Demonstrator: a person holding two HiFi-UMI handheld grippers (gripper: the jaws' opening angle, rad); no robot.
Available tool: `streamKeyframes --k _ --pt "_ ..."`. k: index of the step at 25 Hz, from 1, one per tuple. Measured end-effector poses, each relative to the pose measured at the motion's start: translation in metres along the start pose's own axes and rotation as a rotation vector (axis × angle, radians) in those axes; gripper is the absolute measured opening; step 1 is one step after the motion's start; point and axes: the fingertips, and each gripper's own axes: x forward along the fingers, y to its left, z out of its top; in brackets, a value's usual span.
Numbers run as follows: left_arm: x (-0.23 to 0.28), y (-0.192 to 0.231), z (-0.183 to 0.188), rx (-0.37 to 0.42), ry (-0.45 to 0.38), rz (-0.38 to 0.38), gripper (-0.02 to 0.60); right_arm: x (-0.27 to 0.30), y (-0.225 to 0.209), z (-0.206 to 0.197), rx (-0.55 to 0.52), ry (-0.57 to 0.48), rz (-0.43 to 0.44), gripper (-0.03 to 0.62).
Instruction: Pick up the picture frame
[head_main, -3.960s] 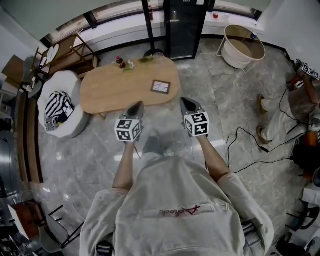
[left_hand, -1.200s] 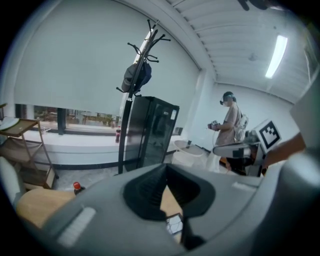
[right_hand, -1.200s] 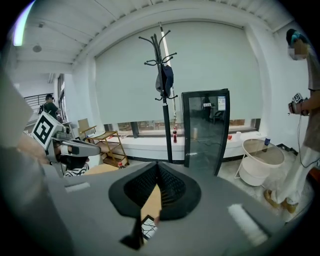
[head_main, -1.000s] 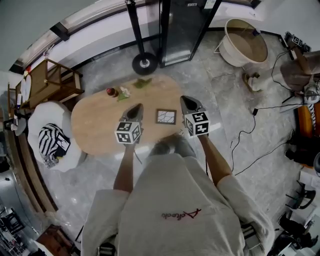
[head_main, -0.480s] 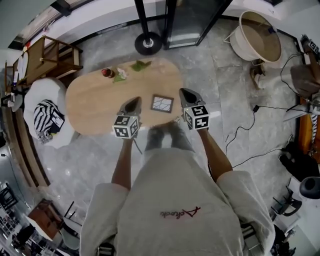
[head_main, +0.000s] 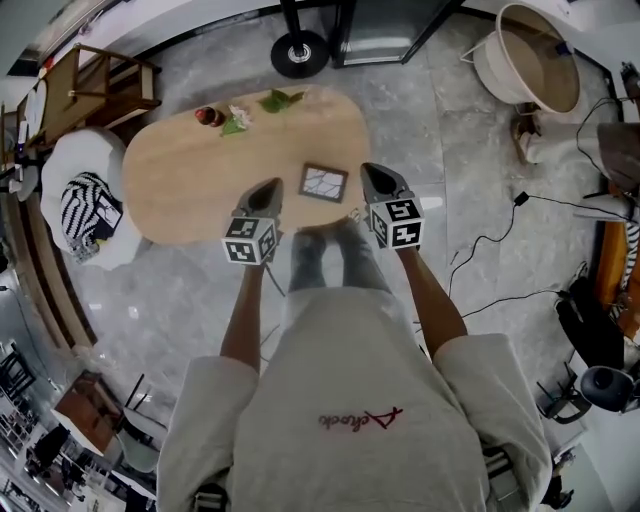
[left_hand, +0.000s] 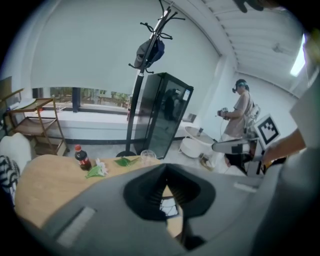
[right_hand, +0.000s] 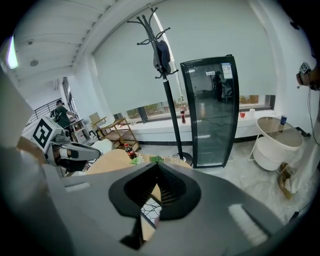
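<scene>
Head view puts the picture frame (head_main: 323, 183) flat on the oval wooden table (head_main: 180, 170), near the edge closest to the person; left gripper (head_main: 266, 192) and right gripper (head_main: 374, 180) flank it without touching, jaws pressed together on nothing; seemingly poised to approach, neither yet opened for a grasp.
</scene>
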Motion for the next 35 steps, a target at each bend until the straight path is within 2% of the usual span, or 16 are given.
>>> streamKeyframes --k 11,24,35 --pt "0.019 0.0 -0.065 -0.026 0.086 -0.034 0.002 0.006 -0.001 -0.08 0.072 0.082 -0.017 0.006" --pt "0.04 0.009 -0.117 -0.029 0.115 -0.053 0.002 0.017 0.012 -0.154 0.068 0.164 0.007 0.006" --pt "0.062 0.017 -0.16 -0.045 0.139 -0.061 0.002 0.032 0.018 -0.2 0.079 0.204 0.032 0.006"
